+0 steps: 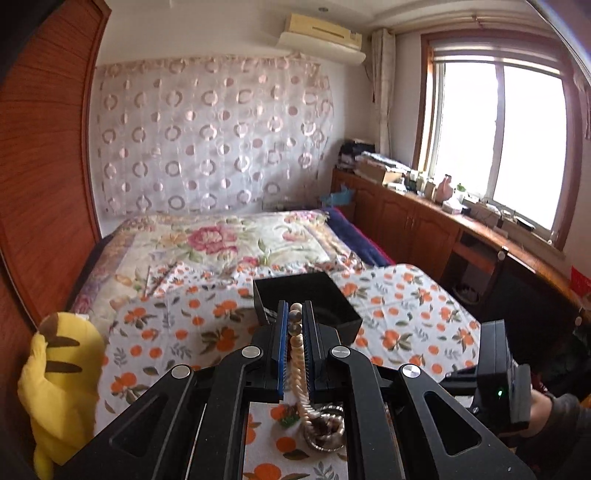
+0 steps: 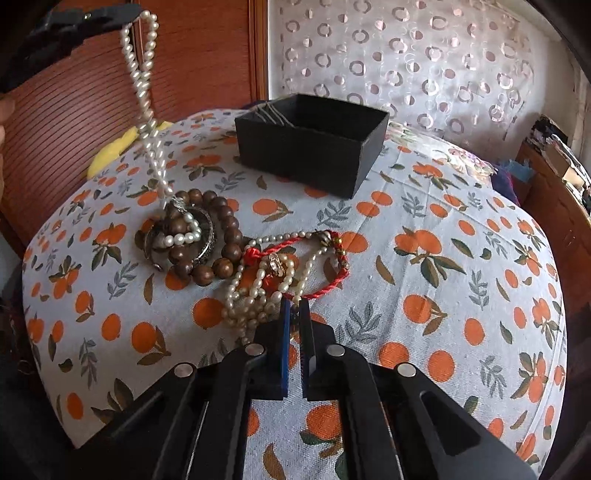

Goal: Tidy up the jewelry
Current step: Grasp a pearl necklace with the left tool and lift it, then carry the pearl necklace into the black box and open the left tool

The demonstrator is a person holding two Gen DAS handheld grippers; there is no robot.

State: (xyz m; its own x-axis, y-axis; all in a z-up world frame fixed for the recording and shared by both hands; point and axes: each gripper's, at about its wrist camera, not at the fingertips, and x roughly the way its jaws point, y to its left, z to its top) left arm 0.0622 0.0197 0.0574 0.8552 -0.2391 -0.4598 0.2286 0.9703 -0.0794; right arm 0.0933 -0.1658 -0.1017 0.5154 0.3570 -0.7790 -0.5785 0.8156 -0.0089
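My left gripper [image 1: 294, 314] is shut on a pearl necklace [image 1: 297, 354], raised above the table. In the right wrist view the necklace [image 2: 142, 85] hangs from that gripper [image 2: 125, 18] at top left, its lower end still lying on a brown wooden bead bracelet [image 2: 218, 236] and a metal bangle [image 2: 207, 240]. A black open box [image 2: 310, 142] stands behind. My right gripper [image 2: 294, 306] has its jaws nearly closed at the near edge of a pile holding a second pearl strand [image 2: 258, 291], a red cord bracelet [image 2: 325, 288] and a small gold ring [image 2: 275, 264]; whether it grips anything is unclear.
The round table carries an orange-print cloth [image 2: 424, 295]. A yellow plush toy [image 1: 59, 384] sits at the table's left edge. Behind are a bed [image 1: 221, 243], a wooden wardrobe [image 1: 40, 166] and a low cabinet under the window [image 1: 424, 221].
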